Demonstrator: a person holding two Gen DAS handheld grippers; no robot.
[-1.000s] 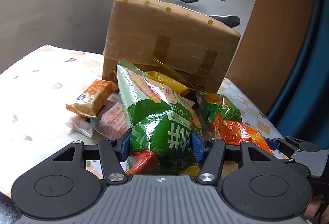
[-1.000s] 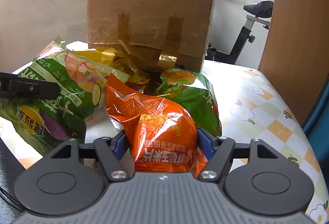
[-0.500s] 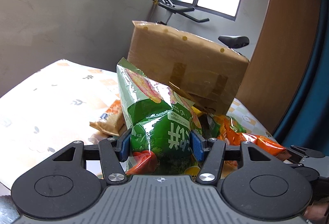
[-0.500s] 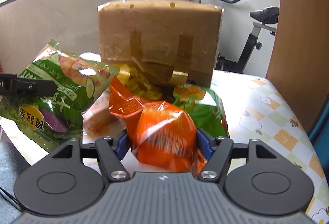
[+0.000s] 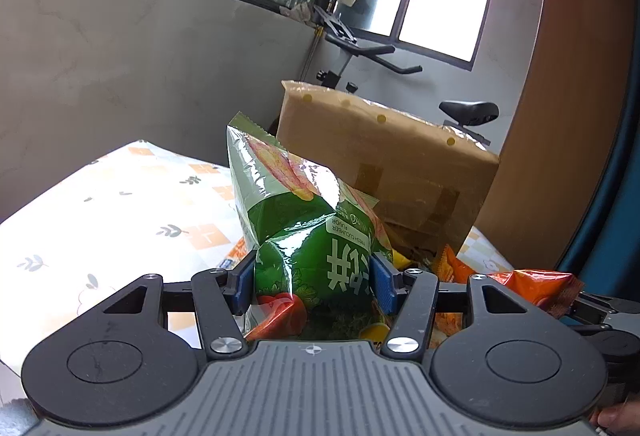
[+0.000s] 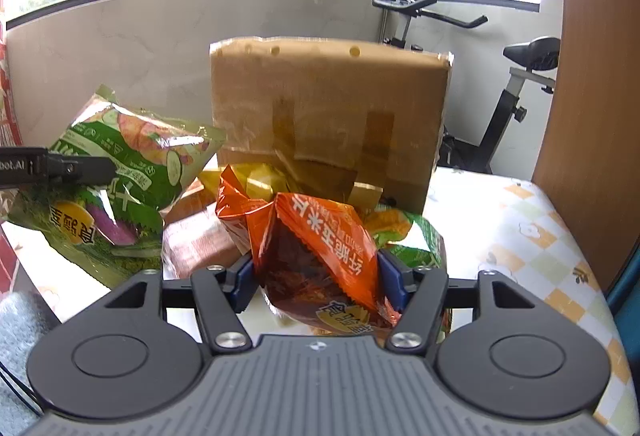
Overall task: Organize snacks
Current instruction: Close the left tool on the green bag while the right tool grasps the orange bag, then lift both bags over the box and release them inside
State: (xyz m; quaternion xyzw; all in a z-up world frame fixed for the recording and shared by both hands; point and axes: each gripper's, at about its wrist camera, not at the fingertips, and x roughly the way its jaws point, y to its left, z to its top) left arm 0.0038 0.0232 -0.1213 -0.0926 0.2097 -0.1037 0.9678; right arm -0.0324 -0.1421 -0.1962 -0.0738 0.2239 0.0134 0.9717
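Green chip bag (image 5: 308,236) stands upright, pinched between the blue pads of the left gripper (image 5: 314,282), lifted off the patterned table (image 5: 120,204) toward its left edge. Behind, at the far edge, sits a taped cardboard box (image 6: 328,116). Rightward, the right gripper (image 6: 318,278) is closing on a crumpled orange snack bag (image 6: 320,252) (pads already pressing its sides).

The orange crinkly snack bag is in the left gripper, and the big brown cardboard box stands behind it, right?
Not quite: the orange crinkly snack bag is in the right gripper, whose jaws are closing on it, as the right wrist view shows. The big brown cardboard box does stand behind it.
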